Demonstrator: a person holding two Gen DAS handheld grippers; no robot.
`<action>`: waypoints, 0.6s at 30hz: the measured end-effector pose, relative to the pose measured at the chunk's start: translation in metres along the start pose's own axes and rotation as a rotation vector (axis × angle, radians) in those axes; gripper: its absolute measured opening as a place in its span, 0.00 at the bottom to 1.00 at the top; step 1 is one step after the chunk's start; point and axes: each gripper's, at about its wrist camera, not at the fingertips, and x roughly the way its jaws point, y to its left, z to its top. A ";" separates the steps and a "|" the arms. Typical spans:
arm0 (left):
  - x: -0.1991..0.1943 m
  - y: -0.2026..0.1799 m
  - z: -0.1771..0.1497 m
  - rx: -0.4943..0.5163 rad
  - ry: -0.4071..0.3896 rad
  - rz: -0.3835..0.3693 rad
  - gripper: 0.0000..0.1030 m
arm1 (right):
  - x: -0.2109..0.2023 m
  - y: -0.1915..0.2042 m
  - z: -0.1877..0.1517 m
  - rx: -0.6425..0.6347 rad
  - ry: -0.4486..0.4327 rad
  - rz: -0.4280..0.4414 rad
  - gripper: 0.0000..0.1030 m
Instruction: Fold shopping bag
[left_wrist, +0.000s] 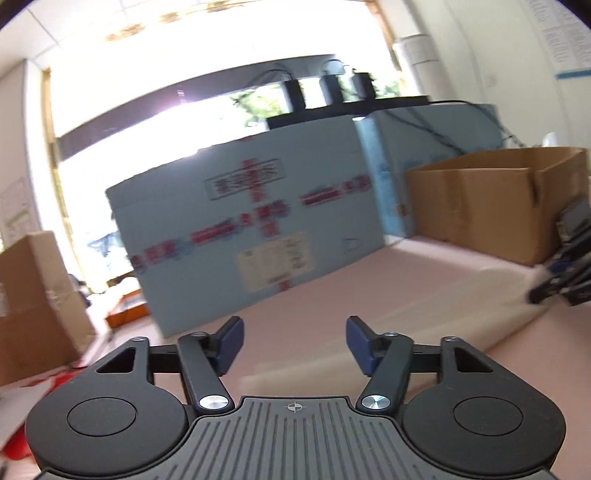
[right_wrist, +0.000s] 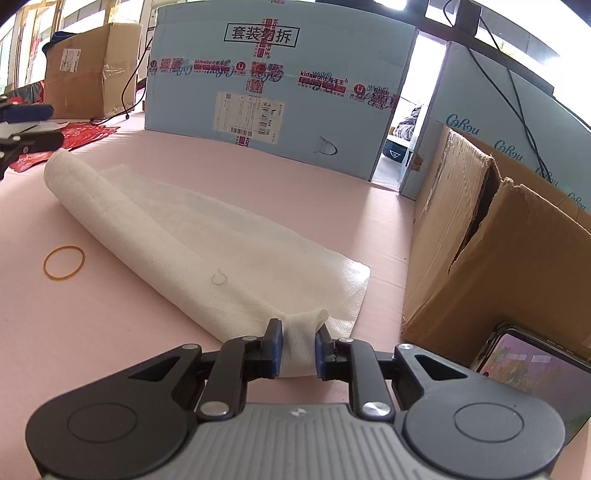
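The white shopping bag (right_wrist: 192, 236) lies folded into a long strip on the pink table (right_wrist: 110, 332), with its far end curled up. My right gripper (right_wrist: 298, 349) is shut on the bag's near end, which bunches between the blue pads. My left gripper (left_wrist: 294, 343) is open and empty above the pink table (left_wrist: 369, 295), tilted and blurred. In the left wrist view the bag (left_wrist: 509, 291) shows pale at the right, with the right gripper (left_wrist: 535, 291) at its end. The left gripper shows at the far left of the right wrist view (right_wrist: 26, 136), beyond the bag's curled end.
A rubber band (right_wrist: 64, 263) lies left of the bag. A large blue carton (right_wrist: 277, 85) stands at the back. An open brown box (right_wrist: 498, 258) stands right, with a phone (right_wrist: 532, 365) beside it. Red paper (right_wrist: 74, 136) and another brown box (right_wrist: 92, 66) lie at the back left.
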 end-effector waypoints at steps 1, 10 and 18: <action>0.008 -0.005 -0.001 0.010 0.024 -0.025 0.29 | 0.000 0.000 0.000 -0.003 -0.002 -0.003 0.21; 0.043 -0.019 -0.020 0.062 0.217 -0.117 0.27 | -0.005 0.003 -0.004 -0.026 -0.015 -0.102 0.41; 0.041 -0.020 -0.022 0.060 0.211 -0.116 0.27 | -0.022 0.003 -0.019 -0.071 -0.005 -0.284 0.43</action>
